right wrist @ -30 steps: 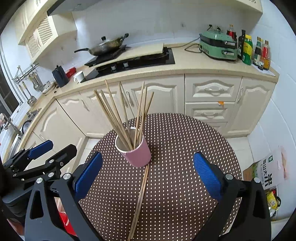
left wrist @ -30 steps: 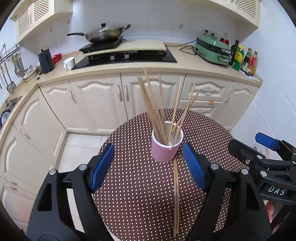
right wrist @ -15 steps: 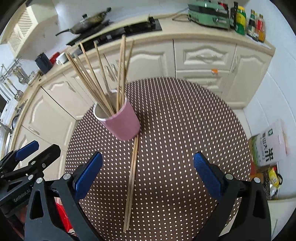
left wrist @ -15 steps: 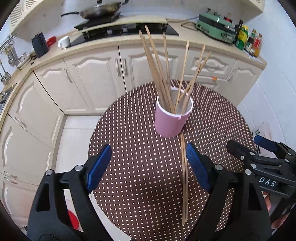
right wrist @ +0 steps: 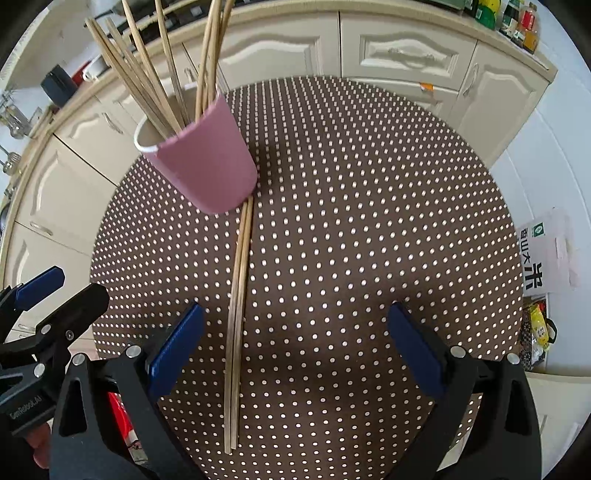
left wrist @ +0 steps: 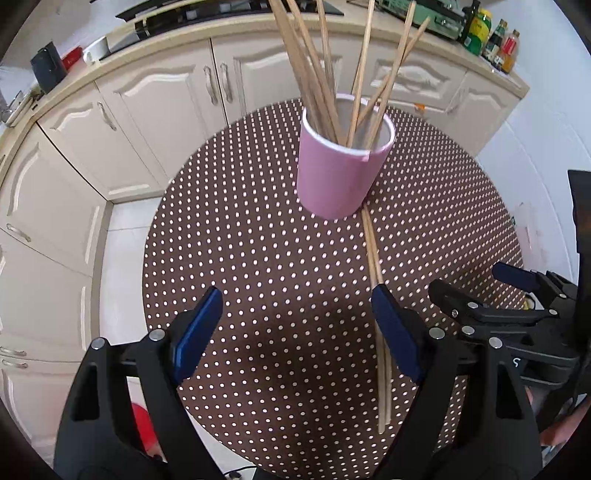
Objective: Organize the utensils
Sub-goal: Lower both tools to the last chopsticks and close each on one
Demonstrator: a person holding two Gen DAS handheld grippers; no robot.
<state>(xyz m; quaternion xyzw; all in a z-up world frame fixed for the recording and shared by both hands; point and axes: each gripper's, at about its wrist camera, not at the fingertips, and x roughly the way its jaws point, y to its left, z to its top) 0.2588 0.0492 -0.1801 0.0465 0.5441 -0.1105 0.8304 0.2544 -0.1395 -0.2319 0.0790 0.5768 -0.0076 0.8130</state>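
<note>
A pink cup (left wrist: pixel 340 177) stands upright on the round brown dotted table (left wrist: pixel 258 266) and holds several wooden chopsticks (left wrist: pixel 317 66). It also shows in the right wrist view (right wrist: pixel 207 166). A pair of chopsticks (left wrist: pixel 376 295) lies flat on the table, running from the cup's base toward me; it also shows in the right wrist view (right wrist: pixel 238 295). My left gripper (left wrist: pixel 295 325) is open and empty above the table, its right finger over the loose pair. My right gripper (right wrist: pixel 295 343) is open and empty, the pair lying just inside its left finger.
Cream kitchen cabinets (left wrist: pixel 155 96) and a counter with bottles (left wrist: pixel 491 33) stand behind the table. A rice bag (right wrist: pixel 539 254) sits on the floor at the right. The table edge is close at the front in both views.
Both grippers have moved down and forward toward the table, so the cup and the loose chopsticks look larger and nearer. Both stay open. The cup and chopsticks have not moved.
</note>
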